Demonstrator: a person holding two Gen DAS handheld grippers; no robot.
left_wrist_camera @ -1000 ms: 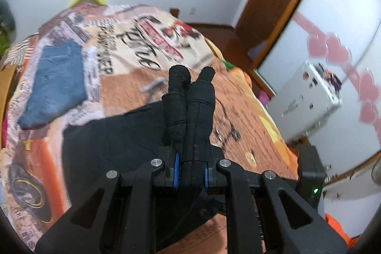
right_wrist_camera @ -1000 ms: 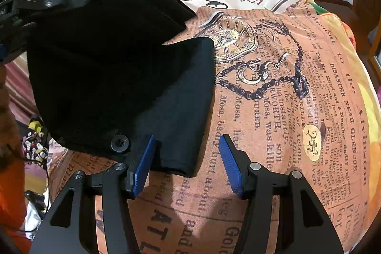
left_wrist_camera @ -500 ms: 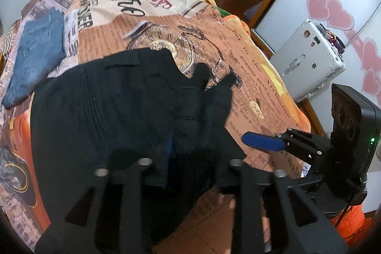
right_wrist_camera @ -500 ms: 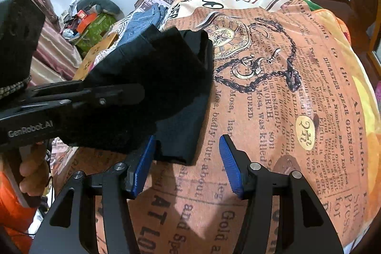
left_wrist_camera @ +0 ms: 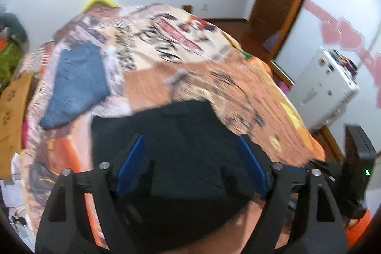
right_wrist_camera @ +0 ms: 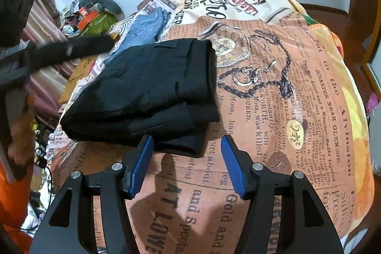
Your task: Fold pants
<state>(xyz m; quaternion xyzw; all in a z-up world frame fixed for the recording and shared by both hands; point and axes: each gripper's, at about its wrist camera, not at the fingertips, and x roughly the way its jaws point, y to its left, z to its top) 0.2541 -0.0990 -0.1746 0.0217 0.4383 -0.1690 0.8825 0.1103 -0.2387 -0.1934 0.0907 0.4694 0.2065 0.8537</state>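
Note:
The black pants lie folded in a thick stack on the printed bedspread. In the left wrist view the pants lie just below and between the blue pads. My left gripper is open and empty above them; the view is blurred by motion. My right gripper is open and empty at the stack's near edge, not touching it. The left gripper's black body shows blurred at the left of the right wrist view.
Folded blue jeans lie on the bed's far left, also in the right wrist view. A white case stands by the right wall near a wooden door. Clutter and a cardboard box sit left of the bed.
My left gripper laid the pant legs over the stack, let go and opened, then pulled back and up. The right gripper stayed open and almost still.

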